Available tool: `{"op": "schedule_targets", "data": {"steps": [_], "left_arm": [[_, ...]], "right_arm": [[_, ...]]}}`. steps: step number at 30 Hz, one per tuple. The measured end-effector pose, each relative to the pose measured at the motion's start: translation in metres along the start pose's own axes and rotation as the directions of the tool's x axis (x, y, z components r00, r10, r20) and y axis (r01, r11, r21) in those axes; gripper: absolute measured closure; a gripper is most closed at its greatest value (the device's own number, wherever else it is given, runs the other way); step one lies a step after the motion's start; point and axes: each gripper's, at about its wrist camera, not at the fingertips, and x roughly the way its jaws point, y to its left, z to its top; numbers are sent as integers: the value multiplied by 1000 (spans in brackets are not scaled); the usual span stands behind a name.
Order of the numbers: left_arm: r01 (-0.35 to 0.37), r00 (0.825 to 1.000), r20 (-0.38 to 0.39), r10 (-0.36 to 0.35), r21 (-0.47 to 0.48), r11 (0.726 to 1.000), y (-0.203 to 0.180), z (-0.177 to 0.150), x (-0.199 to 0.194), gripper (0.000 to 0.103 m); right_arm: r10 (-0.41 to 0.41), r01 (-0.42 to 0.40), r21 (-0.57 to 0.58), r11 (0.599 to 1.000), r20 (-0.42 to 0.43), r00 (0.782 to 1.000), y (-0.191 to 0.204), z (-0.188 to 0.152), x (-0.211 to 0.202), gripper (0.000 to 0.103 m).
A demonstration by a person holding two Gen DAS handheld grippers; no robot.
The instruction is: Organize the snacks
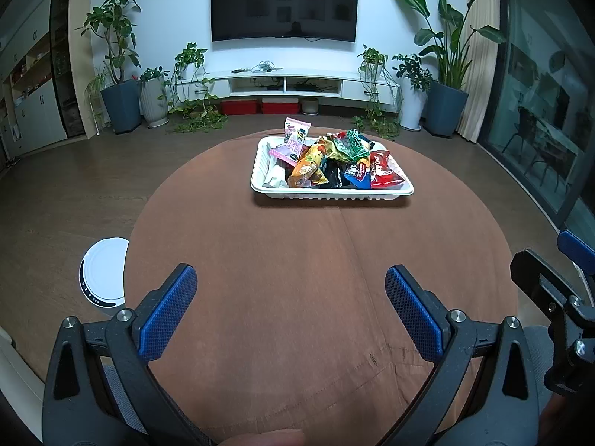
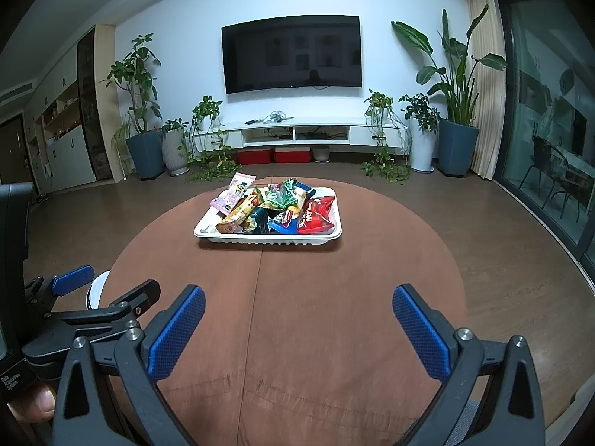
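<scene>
All the snack packets (image 1: 327,160) sit heaped in the white tray (image 1: 331,191) on the surface (image 1: 297,260); sorting looks finished or unstarted. Both left tongs (image 1: 292,297) and right tongs (image 2: 299,316) gape wide, empty.

The tabletop (image 1: 297,260) wears a soft, matt brown cloth with stitched seams, the tray (image 1: 331,190) looks like smooth white plastic, the snack packets (image 1: 334,163) are shiny and crinkly, and the floor (image 1: 74,193) looks like dark wood.
</scene>
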Motion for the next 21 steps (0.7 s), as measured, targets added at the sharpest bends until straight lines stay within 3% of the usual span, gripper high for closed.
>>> {"op": "schedule_targets", "data": {"steps": [21], "left_arm": [[-3, 1000, -1, 3, 0, 1000, 0, -3, 2, 0]], "right_arm": [[2, -2, -2, 1000, -11, 1000, 1, -9, 1, 0]]}}
